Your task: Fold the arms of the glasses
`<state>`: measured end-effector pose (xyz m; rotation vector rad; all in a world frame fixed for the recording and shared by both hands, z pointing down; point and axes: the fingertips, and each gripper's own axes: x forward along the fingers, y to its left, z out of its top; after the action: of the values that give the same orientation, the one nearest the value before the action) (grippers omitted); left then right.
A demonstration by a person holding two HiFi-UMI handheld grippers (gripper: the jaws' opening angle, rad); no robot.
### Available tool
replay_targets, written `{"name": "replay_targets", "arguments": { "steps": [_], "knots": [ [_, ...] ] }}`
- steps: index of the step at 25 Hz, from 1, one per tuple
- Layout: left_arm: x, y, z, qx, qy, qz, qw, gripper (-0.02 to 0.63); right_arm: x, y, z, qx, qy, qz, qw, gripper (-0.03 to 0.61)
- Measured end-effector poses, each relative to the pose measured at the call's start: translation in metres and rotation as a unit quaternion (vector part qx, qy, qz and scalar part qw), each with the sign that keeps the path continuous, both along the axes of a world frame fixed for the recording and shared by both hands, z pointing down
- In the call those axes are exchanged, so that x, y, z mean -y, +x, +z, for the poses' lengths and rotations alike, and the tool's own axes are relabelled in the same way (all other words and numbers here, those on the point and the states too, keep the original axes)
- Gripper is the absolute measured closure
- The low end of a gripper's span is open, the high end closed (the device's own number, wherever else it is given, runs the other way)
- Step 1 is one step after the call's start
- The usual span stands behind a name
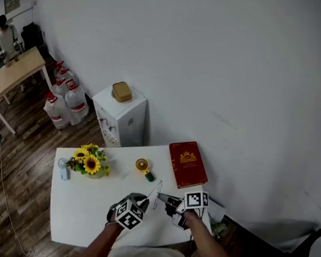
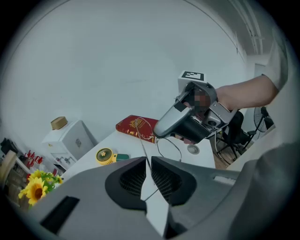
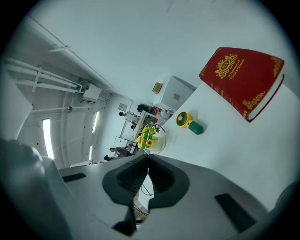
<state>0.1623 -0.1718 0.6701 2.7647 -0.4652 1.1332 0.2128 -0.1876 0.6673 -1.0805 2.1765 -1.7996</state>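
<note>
**Left gripper view: one wire arm pinched, fold about to begin**

Head view shows both grippers meeting in the air above the near edge of the white table (image 1: 79,217), with the thin, wire-rimmed, clear-lensed glasses (image 2: 169,148) held up between them, off the surface. The left gripper (image 2: 146,161) is clenched on a slender wire arm (image 2: 142,143) of the glasses, which runs straight out from between its pads towards the frame. The right gripper (image 3: 148,157) is clamped on the frame itself, with a round lens rim showing just past its jaw tips.

The step in hand looks like the first fold: the pinched arm appears to stand open from the frame. The next move probably calls for the left gripper to swing that arm in an arc about its hinge towards the lenses while the right one steadies the frame. It should be gentle, since the wire looks easy to bend.

The left forearm (image 1: 96,251) and right forearm (image 1: 208,247) converge from below. The left gripper tips steeply down and the right sits nearer level.
</note>
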Motion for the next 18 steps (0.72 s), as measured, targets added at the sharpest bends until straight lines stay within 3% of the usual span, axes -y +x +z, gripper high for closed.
{"name": "replay_targets", "arguments": {
  "steps": [18],
  "knots": [
    [-0.018,0.012,-0.007,-0.024,0.013,0.053,0.9982,0.548,0.005,-0.009,-0.005,0.0,0.002,0.004,1.0,0.568]
  ]
}}
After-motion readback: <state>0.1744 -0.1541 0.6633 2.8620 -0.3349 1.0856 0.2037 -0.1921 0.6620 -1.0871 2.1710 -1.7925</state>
